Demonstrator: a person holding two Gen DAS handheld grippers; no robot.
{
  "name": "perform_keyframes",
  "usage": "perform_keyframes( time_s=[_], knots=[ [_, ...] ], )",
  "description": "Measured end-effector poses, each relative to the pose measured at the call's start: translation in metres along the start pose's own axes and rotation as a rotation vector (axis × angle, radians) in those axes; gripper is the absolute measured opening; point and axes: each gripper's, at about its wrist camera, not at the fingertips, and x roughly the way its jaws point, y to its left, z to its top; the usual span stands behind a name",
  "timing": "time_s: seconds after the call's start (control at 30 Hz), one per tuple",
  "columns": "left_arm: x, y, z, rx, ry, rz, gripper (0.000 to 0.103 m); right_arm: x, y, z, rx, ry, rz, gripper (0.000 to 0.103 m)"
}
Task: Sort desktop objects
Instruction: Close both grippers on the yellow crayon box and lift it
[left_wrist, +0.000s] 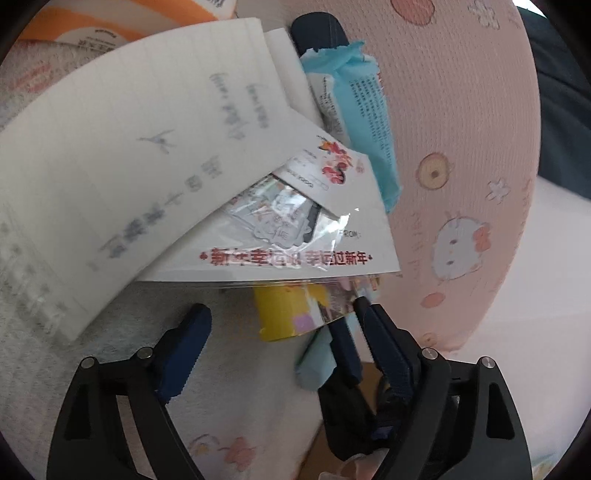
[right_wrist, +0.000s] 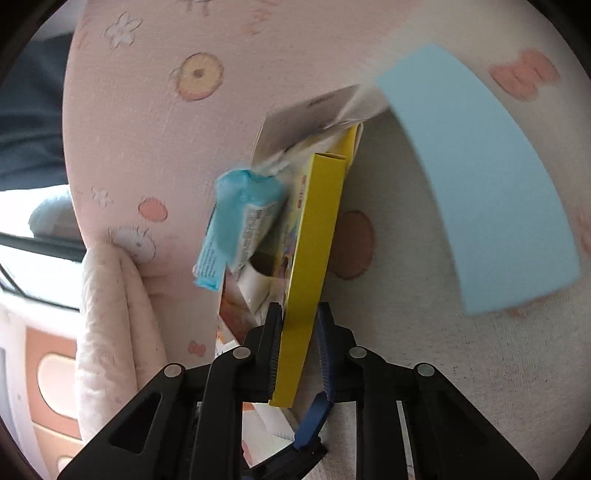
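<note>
In the right wrist view my right gripper (right_wrist: 298, 314) is shut on a thin yellow box (right_wrist: 314, 236), held on edge inside a pink fabric basket (right_wrist: 147, 122). A blue tissue pack (right_wrist: 236, 218) and a printed card (right_wrist: 306, 118) lean against the box. In the left wrist view my left gripper (left_wrist: 280, 314) is open above the same basket (left_wrist: 461, 129). Ahead of it lie a lined white notepad (left_wrist: 129, 155), a card in a clear sleeve with red print (left_wrist: 295, 236), the blue tissue pack (left_wrist: 365, 110) and the yellow box (left_wrist: 284, 314). The right gripper's fingers (left_wrist: 347, 343) show beside the box.
A light blue sheet (right_wrist: 491, 184) lies blurred at the right in the right wrist view. The basket's rolled handle (right_wrist: 110, 314) is at the left. An orange and white packet (left_wrist: 110, 22) lies at the top left in the left wrist view. A dark case (left_wrist: 317, 29) stands behind the notepad.
</note>
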Motion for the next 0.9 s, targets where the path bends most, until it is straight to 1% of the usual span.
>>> perform_keyframes(
  time_s=[0.1,0.2,0.23,0.27,0.3,0.33,0.37,0.4,0.43,0.53,0.57,0.67,0.73,0.8,0.87,0.9],
  knots=[
    [-0.002,-0.005,0.005,-0.011,-0.030,-0.015,0.086,0.000,0.002,0.002,0.014,0.010,0.012,0.016],
    [-0.001,-0.014,0.009,0.021,-0.032,-0.015,0.085,-0.001,-0.006,0.003,0.035,0.015,0.010,0.016],
    [0.000,-0.016,0.010,0.033,-0.028,-0.005,0.081,-0.002,-0.009,0.003,0.044,0.017,0.010,0.016],
    [0.001,-0.017,0.010,0.040,-0.023,0.010,0.078,-0.004,-0.012,0.004,0.050,0.018,0.011,0.016],
    [0.001,-0.016,0.010,0.039,-0.019,0.025,0.075,-0.004,-0.013,0.004,0.049,0.019,0.012,0.016],
    [0.002,-0.014,0.009,0.033,-0.013,0.036,0.068,-0.003,-0.013,0.004,0.043,0.019,0.009,0.016],
    [0.003,-0.010,0.008,0.016,-0.003,0.032,0.065,-0.003,-0.014,0.005,0.039,0.020,0.007,0.016],
    [0.003,-0.006,0.007,-0.008,0.010,0.017,0.052,-0.004,-0.014,0.005,0.036,0.020,0.010,0.016],
    [0.003,-0.001,0.006,-0.031,0.023,0.002,0.046,-0.005,-0.014,0.005,0.033,0.021,0.012,0.016],
    [0.003,0.012,0.003,-0.102,0.063,-0.043,0.044,-0.005,-0.016,0.006,0.039,0.029,0.018,0.016],
    [0.002,0.014,0.003,-0.113,0.065,-0.048,0.044,-0.005,-0.016,0.006,0.041,0.034,0.026,0.016],
    [-0.002,0.016,0.003,-0.126,0.047,-0.043,0.043,-0.003,-0.017,0.007,0.042,0.047,0.046,0.016],
    [-0.005,0.017,0.002,-0.148,0.040,-0.049,0.038,-0.003,-0.017,0.008,0.032,0.045,0.048,0.017],
    [-0.006,0.016,0.002,-0.158,0.036,-0.053,0.037,-0.001,-0.017,0.010,0.029,0.041,0.059,0.019],
    [-0.010,0.015,0.002,-0.154,0.029,-0.050,0.037,-0.001,-0.021,0.017,0.034,0.020,0.043,0.032],
    [-0.009,0.013,0.004,-0.148,0.024,-0.046,0.037,-0.002,-0.024,0.021,0.046,0.005,0.049,0.035]
  ],
)
